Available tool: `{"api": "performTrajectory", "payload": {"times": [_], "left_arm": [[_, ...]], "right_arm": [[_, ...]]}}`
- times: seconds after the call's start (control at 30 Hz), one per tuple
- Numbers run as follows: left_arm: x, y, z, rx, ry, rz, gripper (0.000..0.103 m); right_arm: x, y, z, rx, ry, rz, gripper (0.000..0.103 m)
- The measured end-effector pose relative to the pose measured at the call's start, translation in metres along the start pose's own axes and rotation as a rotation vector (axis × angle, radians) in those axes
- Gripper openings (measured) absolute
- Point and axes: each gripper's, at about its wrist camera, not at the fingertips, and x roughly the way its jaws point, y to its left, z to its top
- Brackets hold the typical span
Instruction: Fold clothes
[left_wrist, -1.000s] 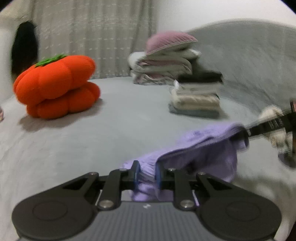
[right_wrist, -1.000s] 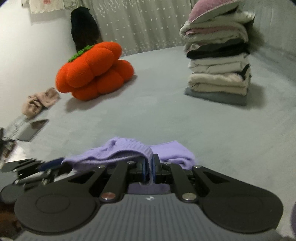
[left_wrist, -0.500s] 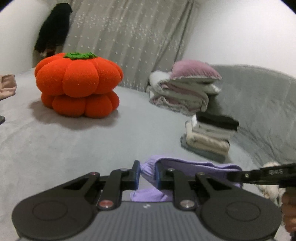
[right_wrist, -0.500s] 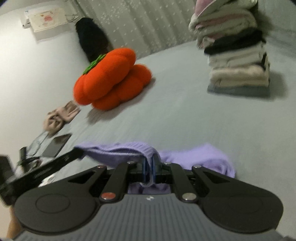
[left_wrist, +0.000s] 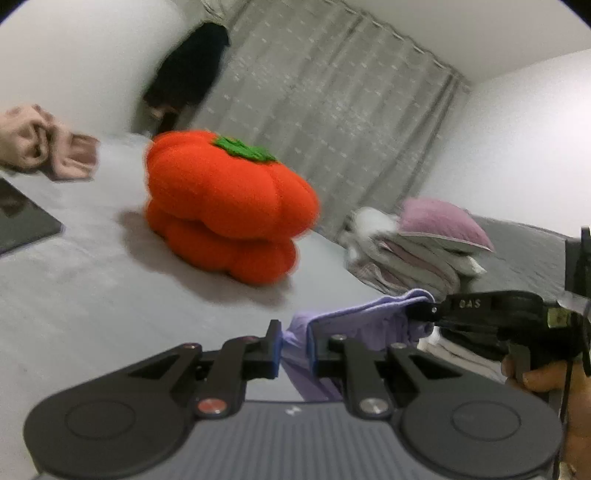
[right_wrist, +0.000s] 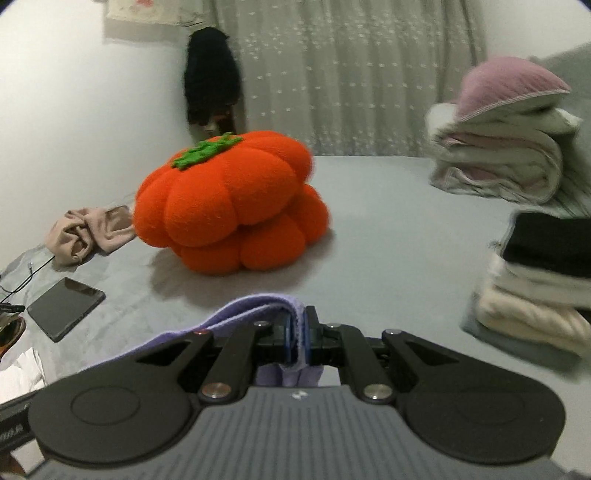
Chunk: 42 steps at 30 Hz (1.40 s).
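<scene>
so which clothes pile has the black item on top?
The shorter folded stack at the right edge of the right wrist view, cream layers under a black top. The taller bedding pile behind it is capped by a pink cushion.

Lilac garment (left_wrist: 354, 325), orange pumpkin cushion (right_wrist: 229, 206)

Bedroom interior: plain white walls (right_wrist: 92, 122), a grey dotted fabric curtain (right_wrist: 351, 74) across the far side, a grey-sheeted bed (right_wrist: 388, 240) in front, under dim, even light.
</scene>
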Motion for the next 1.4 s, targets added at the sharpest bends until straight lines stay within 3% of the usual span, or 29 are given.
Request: {"api": "performTrajectory", "payload": {"times": [0.33,0.57,0.67,0.77,0.8,0.83,0.9,1.03,1.23,1.4], "left_arm": [[-0.005,0.047,0.021,-0.006,-0.074,0.284,0.014],[-0.003,0.086,0.026,-0.086,-0.029,0.402,0.014],[0.004,0.095,0.025,-0.099,0.001,0.425,0.014],[0.005,0.095,0.023,-0.056,0.023,0.427,0.015],[0.005,0.095,0.022,-0.045,0.032,0.425,0.019],[0.006,0.094,0.022,-0.042,0.043,0.415,0.020],[0.007,0.093,0.021,-0.051,0.057,0.395,0.027],[0.011,0.085,0.017,-0.064,0.091,0.349,0.029],[0.028,0.066,0.002,-0.094,0.233,0.173,0.037],[0.039,0.043,-0.014,-0.092,0.321,0.094,0.037]], "right_arm": [[0.069,0.074,0.006,-0.066,0.053,0.131,0.007],[0.109,0.121,-0.007,-0.111,0.114,0.156,0.007],[0.118,0.130,-0.014,-0.111,0.142,0.159,0.014],[0.122,0.134,-0.018,-0.131,0.179,0.155,0.020],[0.122,0.134,-0.019,-0.137,0.192,0.155,0.028],[0.121,0.133,-0.020,-0.144,0.202,0.155,0.047],[0.113,0.128,-0.022,-0.157,0.192,0.147,0.062],[0.097,0.112,-0.025,-0.154,0.203,0.131,0.062],[0.060,0.074,-0.036,-0.109,0.203,0.111,0.062],[0.029,0.039,-0.051,-0.066,0.210,0.090,0.062]]}}
